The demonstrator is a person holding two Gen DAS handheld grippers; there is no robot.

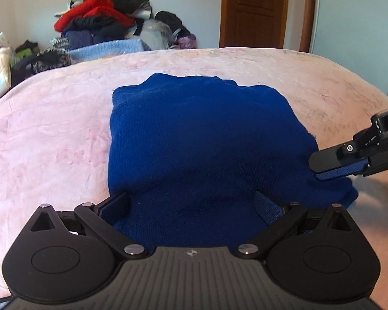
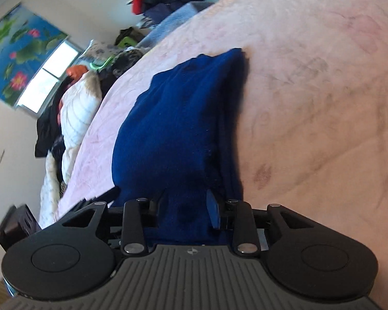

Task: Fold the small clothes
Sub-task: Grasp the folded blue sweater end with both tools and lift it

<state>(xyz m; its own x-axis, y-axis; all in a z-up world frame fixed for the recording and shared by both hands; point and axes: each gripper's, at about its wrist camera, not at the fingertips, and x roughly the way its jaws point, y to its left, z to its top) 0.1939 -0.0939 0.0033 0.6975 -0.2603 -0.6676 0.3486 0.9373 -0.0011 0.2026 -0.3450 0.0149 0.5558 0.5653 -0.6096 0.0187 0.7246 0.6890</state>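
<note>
Both tongs: we note left gripper (image 1: 191,204) spread wide over blue garment (image 1: 201,139), right gripper (image 2: 185,206) rolled sideways, clamping its edge.

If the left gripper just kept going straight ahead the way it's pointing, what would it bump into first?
Probably the blue garment: the left gripper is open with the cloth already lying between its fingers. Beyond that is only the pink bedspread, though depth is hard to judge.

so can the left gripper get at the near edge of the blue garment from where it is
Probably yes. The left gripper is open with its fingers on either side of the blue garment at the near edge, and nothing lies between. The right gripper works the garment's right edge, apart from it.
</note>
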